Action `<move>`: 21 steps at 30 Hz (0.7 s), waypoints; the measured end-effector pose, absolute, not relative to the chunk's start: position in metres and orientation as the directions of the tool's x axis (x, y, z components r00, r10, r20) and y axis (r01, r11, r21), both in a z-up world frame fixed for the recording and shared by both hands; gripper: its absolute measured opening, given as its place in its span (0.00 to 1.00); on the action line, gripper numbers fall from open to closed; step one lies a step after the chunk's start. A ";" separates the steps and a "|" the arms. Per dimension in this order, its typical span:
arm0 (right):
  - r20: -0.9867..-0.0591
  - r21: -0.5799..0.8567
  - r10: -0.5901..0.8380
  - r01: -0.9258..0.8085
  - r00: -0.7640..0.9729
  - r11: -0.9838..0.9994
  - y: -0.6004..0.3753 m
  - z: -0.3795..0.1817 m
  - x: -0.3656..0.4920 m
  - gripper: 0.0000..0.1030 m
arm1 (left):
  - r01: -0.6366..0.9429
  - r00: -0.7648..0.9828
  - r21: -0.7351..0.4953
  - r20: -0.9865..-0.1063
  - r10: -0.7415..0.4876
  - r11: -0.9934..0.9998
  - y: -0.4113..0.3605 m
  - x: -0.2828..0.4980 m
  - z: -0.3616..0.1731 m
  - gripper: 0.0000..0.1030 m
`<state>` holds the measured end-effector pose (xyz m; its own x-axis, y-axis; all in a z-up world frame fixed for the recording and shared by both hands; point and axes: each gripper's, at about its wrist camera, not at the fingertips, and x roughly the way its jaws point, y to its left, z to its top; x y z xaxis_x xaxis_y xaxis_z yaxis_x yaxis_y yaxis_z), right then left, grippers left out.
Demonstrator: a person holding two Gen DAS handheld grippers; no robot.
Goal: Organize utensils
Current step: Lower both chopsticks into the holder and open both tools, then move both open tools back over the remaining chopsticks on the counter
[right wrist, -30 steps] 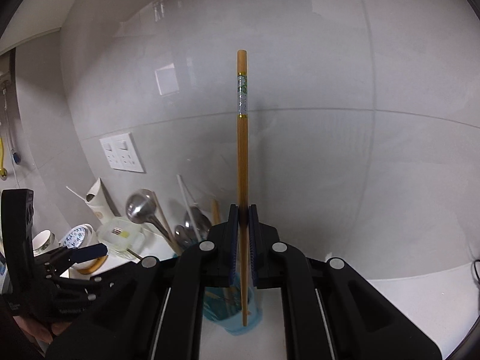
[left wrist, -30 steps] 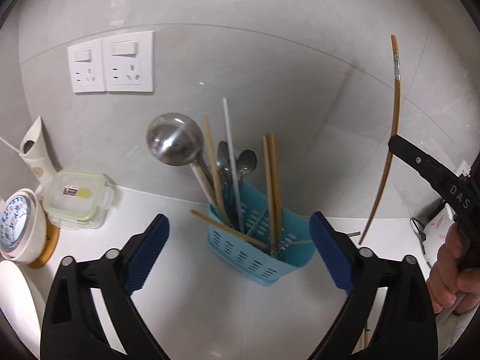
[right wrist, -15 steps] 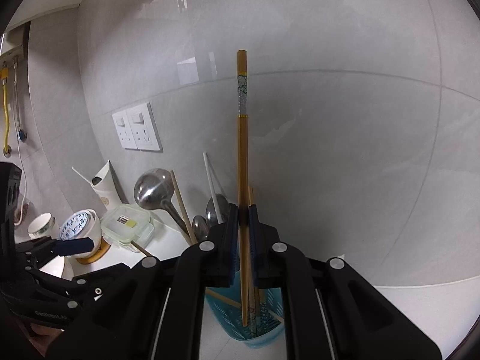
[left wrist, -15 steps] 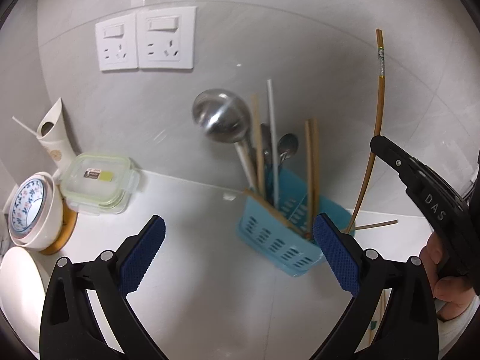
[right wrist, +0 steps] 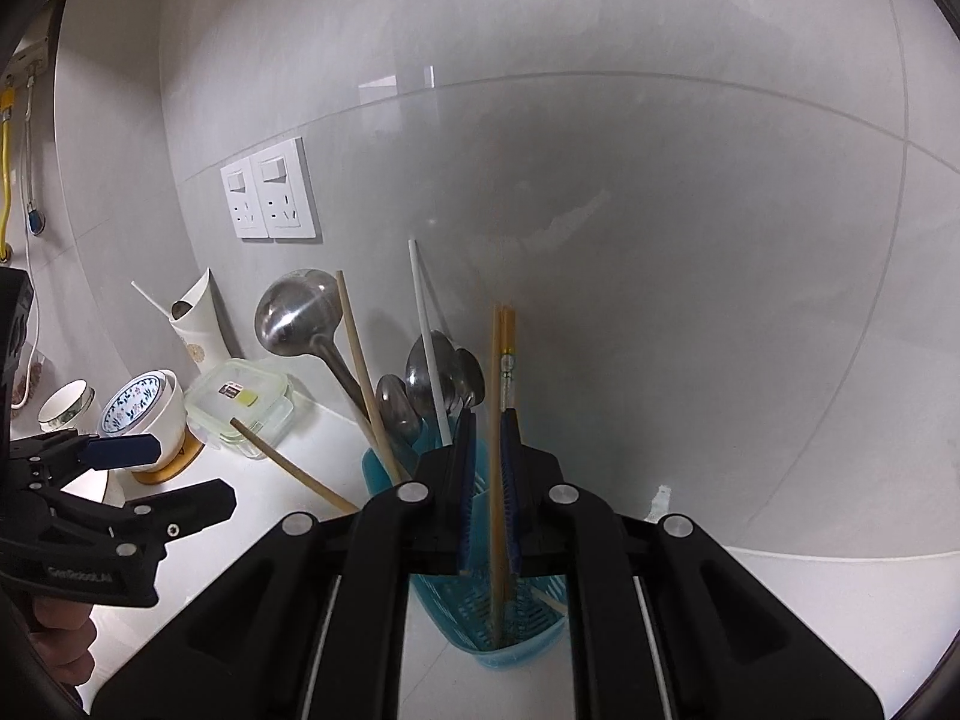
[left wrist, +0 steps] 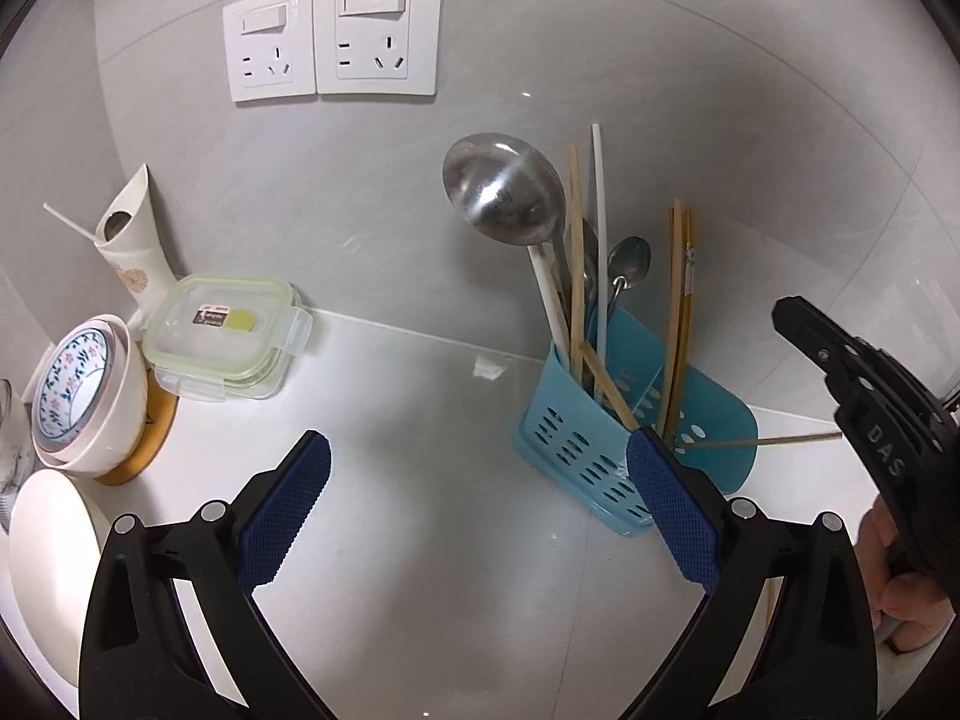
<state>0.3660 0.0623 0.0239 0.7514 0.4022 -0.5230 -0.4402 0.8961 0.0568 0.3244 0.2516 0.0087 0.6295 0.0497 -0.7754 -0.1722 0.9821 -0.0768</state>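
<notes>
right gripper [right wrist: 485, 420] tilts down over the blue holder [right wrist: 516, 630], jaws just opening off the chopstick [right wrist: 497, 480] (left gripper [left wrist: 480, 468] gapes empty).

A white countertop [left wrist: 420, 540] is seen running up to a grey tiled wall. A blue slotted utensil holder [left wrist: 576, 450] stands on it near the back edge. Toward the left end, a lidded clear food container [left wrist: 225, 339] is set against the back edge, with a white vase-like vessel [left wrist: 135, 252] just behind it. A patterned bowl [left wrist: 90, 396] is stacked in a white one on a round wooden coaster [left wrist: 150, 438]. A white plate [left wrist: 48, 564] is seen at the left end.
</notes>
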 end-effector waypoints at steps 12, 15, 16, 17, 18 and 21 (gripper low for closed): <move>-0.519 0.018 0.266 -0.301 0.812 0.953 0.009 0.044 0.325 0.79 | -0.141 0.616 -0.083 -0.788 0.022 0.986 0.231 0.317 0.009 0.94; -0.507 0.010 0.227 -0.258 0.831 0.966 -0.010 0.051 0.317 0.89 | -0.119 0.616 -0.083 -0.788 0.008 0.989 0.221 0.313 0.011 0.94; -0.505 0.011 0.217 -0.245 0.835 0.969 -0.017 0.053 0.315 0.90 | -0.110 0.615 -0.084 -0.788 0.001 0.990 0.217 0.311 0.013 0.94; -0.504 0.010 0.204 -0.231 0.839 0.973 -0.023 0.055 0.313 0.93 | -0.103 0.616 -0.083 -0.788 -0.003 0.991 0.213 0.309 0.014 0.94; -0.504 0.007 0.188 -0.214 0.843 0.977 -0.030 0.057 0.310 0.93 | -0.099 0.617 -0.083 -0.787 -0.004 0.992 0.210 0.308 0.016 0.94; -0.519 -0.016 0.113 -0.142 0.847 0.990 -0.054 0.059 0.302 0.93 | -0.092 0.621 -0.088 -0.784 -0.012 0.992 0.198 0.300 0.020 0.94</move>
